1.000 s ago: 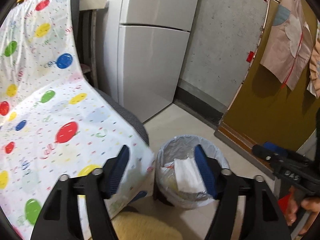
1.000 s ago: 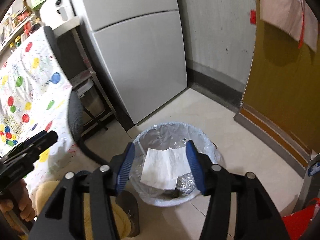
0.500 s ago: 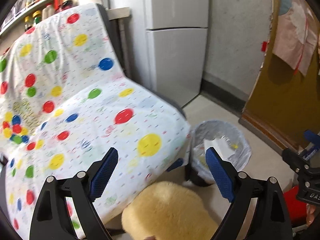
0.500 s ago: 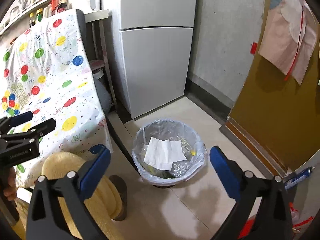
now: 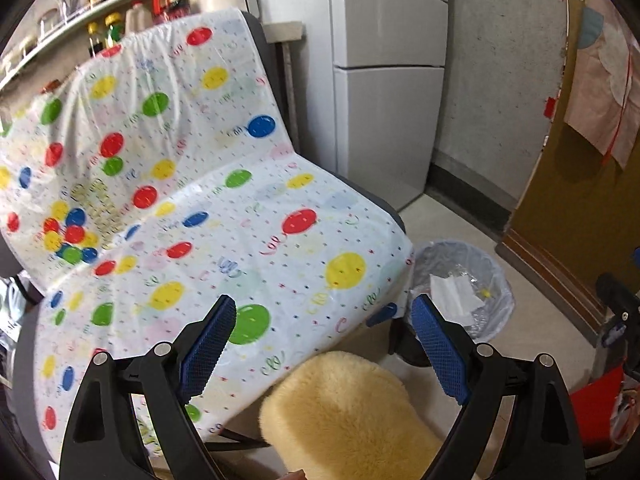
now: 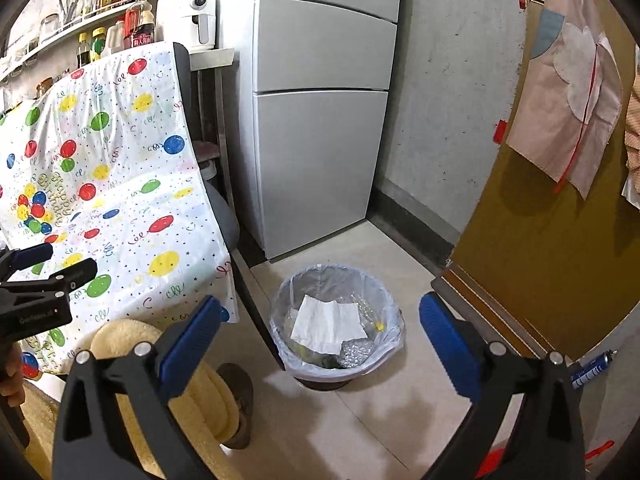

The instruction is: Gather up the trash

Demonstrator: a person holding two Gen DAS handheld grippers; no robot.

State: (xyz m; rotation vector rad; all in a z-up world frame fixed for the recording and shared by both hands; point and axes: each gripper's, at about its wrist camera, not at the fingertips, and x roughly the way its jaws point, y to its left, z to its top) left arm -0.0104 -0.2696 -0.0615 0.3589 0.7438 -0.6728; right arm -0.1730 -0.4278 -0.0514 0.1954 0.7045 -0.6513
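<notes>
A small bin (image 6: pixel 337 328) lined with a clear bag stands on the tiled floor in front of the fridge. A white paper tissue (image 6: pixel 329 323) lies on top of the rubbish inside it. The same bin (image 5: pixel 464 290) shows at the right of the left wrist view, with the tissue (image 5: pixel 454 295) in it. My right gripper (image 6: pixel 320 332) hovers above and short of the bin, open, nothing between its blue pads. My left gripper (image 5: pixel 320 332) is open too and empty, over the front edge of a chair draped in a balloon-print sheet (image 5: pixel 192 216).
A grey fridge (image 6: pixel 320 120) stands behind the bin. The brown door (image 6: pixel 560 240) with hung cloths is at the right. A fluffy yellow slipper (image 5: pixel 352 408) is on the floor by the chair. Shelves with bottles (image 6: pixel 100 8) run along the back left.
Both grippers have pulled up and back from the bin and opened wider. The tissue that was between the right pads now lies in the bin. The left view has swung onto the chair.
</notes>
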